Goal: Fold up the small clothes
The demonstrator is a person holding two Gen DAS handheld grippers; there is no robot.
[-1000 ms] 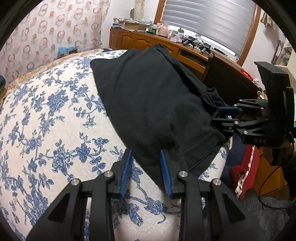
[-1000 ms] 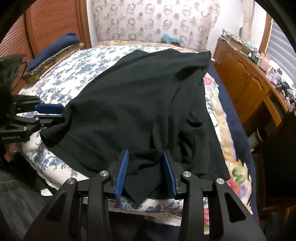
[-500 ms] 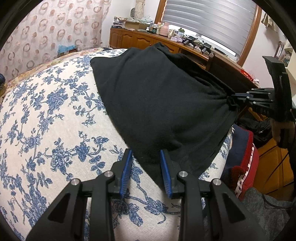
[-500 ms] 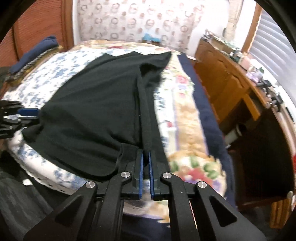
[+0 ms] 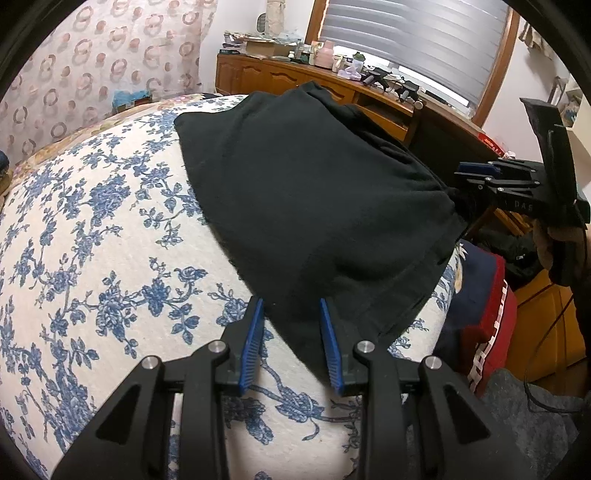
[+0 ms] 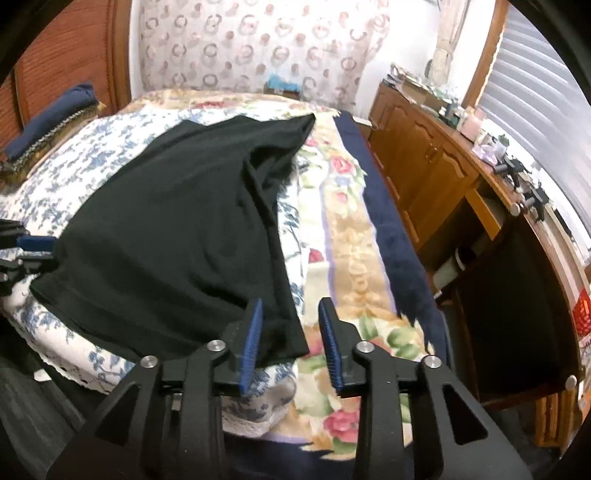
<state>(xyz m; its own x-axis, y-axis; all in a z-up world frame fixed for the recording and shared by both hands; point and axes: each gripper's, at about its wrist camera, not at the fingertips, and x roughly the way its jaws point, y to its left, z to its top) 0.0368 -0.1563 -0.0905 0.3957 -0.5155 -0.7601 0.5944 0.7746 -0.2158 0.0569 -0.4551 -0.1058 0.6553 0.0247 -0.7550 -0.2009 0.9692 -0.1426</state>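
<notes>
The black garment lies spread on a bed covered by a blue-flowered white quilt, its long axis running from the near bed edge toward the far end by the patterned curtain. In the right wrist view the garment sits on the quilt's right part, beside a rose-patterned blanket and a dark blue strip of cloth along the bed's side. A wooden dresser below a window with blinds carries small clutter too small to identify. A folded dark blue cloth rests near the wooden headboard.

The left gripper has its blue-padded fingers spread, a near corner of the garment lying between them. The right gripper also has fingers spread, set at the garment's other near corner, the hem lying by its left finger; nothing is pinched. In the left wrist view the right gripper appears at the garment's right edge.
</notes>
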